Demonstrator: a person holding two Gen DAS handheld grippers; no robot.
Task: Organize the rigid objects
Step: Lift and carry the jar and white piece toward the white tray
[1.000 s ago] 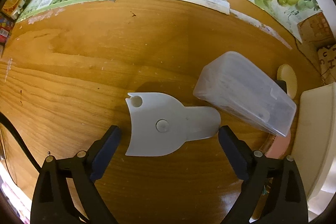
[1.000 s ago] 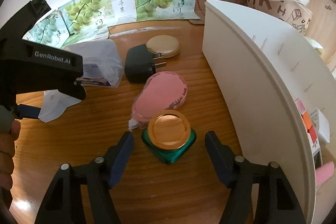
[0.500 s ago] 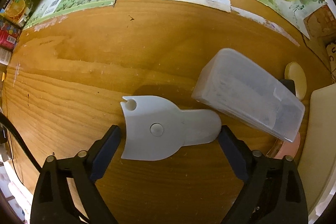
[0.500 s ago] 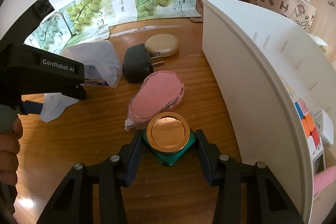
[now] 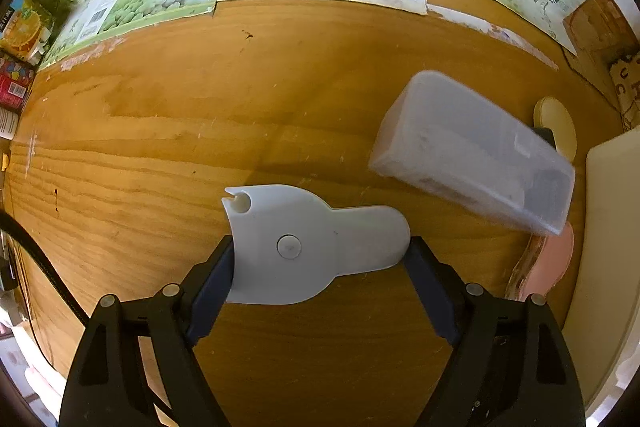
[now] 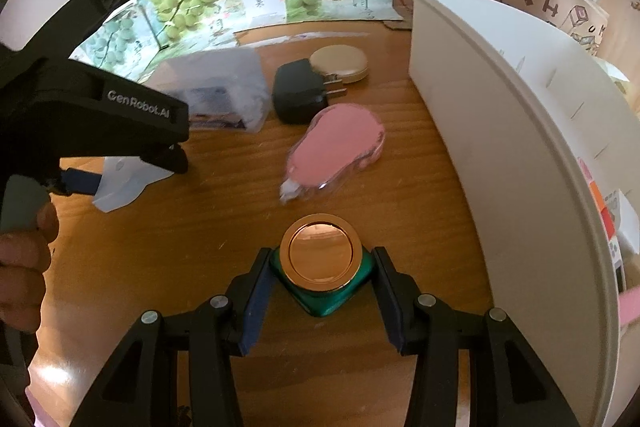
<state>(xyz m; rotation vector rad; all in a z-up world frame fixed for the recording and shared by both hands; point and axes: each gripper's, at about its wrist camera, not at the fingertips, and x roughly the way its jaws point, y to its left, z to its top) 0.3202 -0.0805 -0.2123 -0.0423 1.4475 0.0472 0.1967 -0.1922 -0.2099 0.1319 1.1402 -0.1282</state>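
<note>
Plastic first: on the wooden table (image 5: 160, 131) our left gripper (image 5: 320, 251) has closed onto the flat white scraper (image 5: 304, 247), pads touching its two ends. We judge it light, stiff and slick, best pinched edgewise. Our right gripper (image 6: 322, 269) clamps the green jar (image 6: 324, 291) below its gold lid (image 6: 321, 253); likely heavier, breakable. A second ago both stood wide open.
</note>
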